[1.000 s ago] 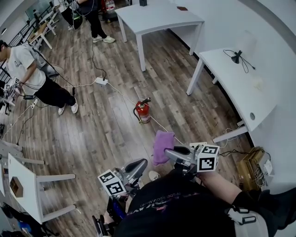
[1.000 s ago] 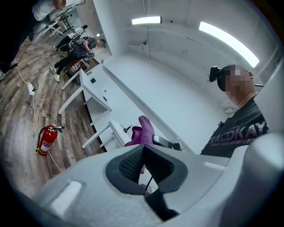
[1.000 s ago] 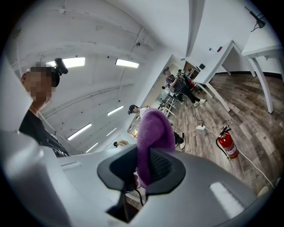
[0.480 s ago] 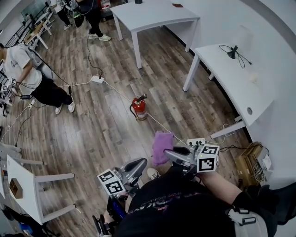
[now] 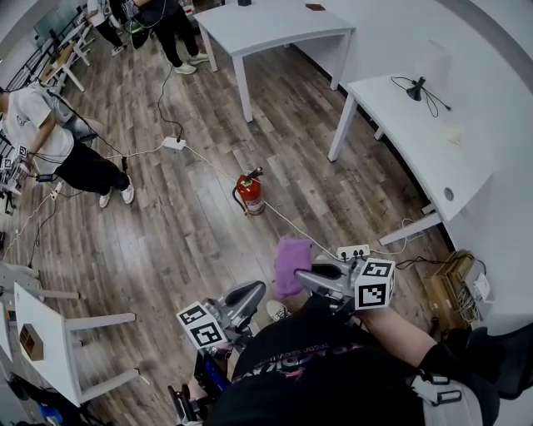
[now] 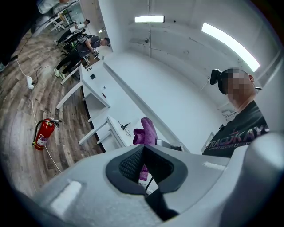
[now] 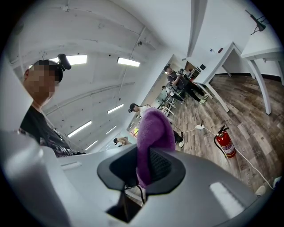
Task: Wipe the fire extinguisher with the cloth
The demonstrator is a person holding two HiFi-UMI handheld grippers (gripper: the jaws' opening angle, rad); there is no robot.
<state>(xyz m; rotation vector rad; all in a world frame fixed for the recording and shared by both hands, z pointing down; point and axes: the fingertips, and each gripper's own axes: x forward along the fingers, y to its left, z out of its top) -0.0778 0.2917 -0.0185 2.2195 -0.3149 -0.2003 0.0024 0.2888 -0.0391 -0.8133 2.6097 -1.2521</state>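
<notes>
Fire extinguisher [image 5: 249, 193]: red, black nozzle on top, upright on the wood floor [image 5: 179, 237]. It stands in open space in front of the two white desks and well apart from both grippers. Also seen in the left gripper view [image 6: 43, 134] and the right gripper view [image 7: 225, 142].

Cloth [image 5: 291, 265]: purple and fluffy, bunched. It sticks up and out past the tips of the right gripper. It hangs in the air, not touching the extinguisher.

Right gripper [image 5: 306, 274]: jaws clamped on the cloth [image 7: 153, 133]. Its own view [image 7: 144, 156] shows the fabric pinched between the ribbed pads, with the loose end bulging above them. It points roughly level, out over the floor.

Left gripper [image 5: 252, 293]: jaws together with nothing between the pads, as its own view [image 6: 142, 151] shows. The purple cloth [image 6: 146, 132] shows beyond its tips, but it is the other gripper's load. Held lower and to the left of the right gripper.

Cable [image 5: 208, 163]: pale, lies across the floor from a white power strip [image 5: 175, 143] and passes just beside the extinguisher's base.

Far desk [image 5: 275, 25]: white, beyond the extinguisher.

Right desk [image 5: 416, 137]: white, along the wall, a small black item with a cord on top.

Bystander [image 5: 50, 133]: a person in a white shirt, low at the left edge. Others stand at the top edge.
</notes>
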